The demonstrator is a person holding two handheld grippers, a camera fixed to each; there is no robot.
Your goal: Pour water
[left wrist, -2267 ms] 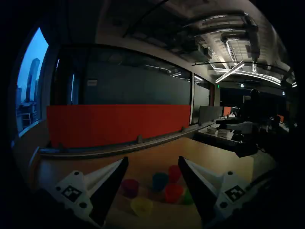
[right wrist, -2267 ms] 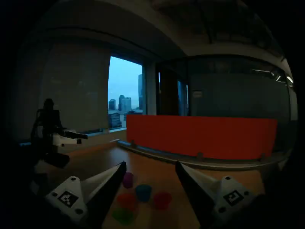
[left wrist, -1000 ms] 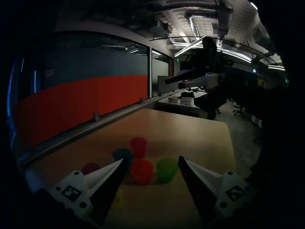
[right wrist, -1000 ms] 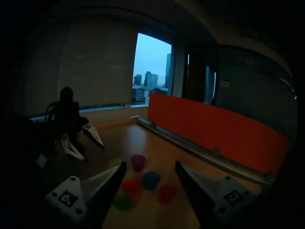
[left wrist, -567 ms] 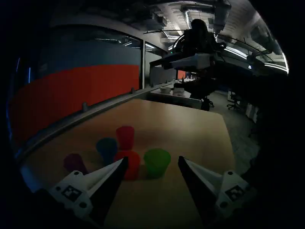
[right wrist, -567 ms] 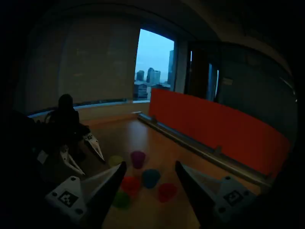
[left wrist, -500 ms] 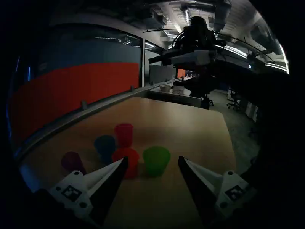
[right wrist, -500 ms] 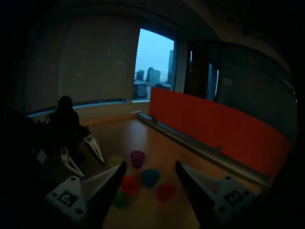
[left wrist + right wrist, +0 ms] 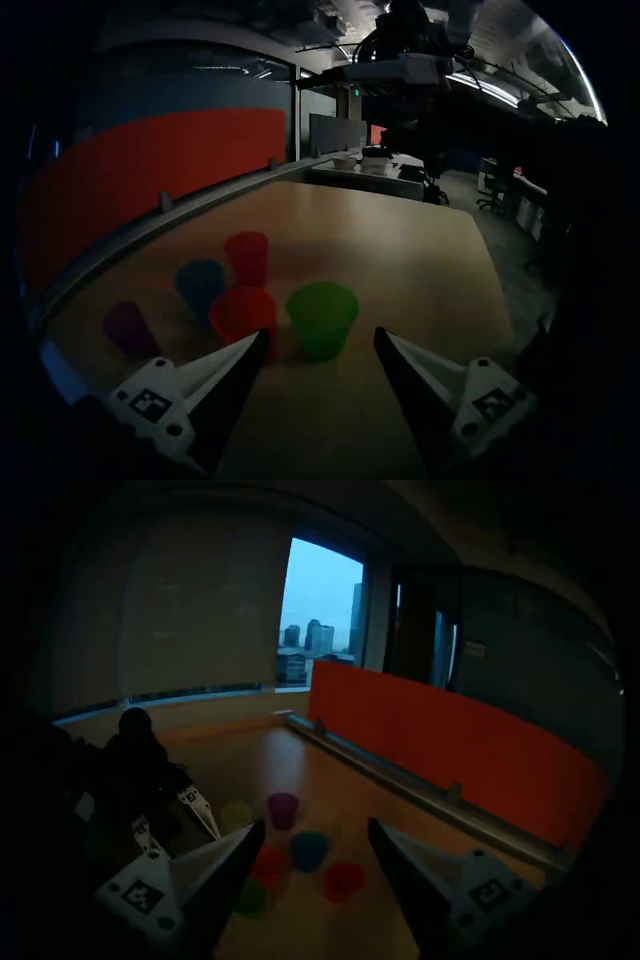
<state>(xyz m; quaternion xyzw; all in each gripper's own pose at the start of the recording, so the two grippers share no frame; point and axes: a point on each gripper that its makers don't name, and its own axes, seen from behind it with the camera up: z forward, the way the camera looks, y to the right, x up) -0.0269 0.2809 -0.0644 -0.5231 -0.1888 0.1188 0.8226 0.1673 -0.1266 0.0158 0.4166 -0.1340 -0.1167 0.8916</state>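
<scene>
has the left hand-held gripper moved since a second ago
Yes. The left hand-held gripper has advanced toward the green cup on the table, which now looks larger.
</scene>
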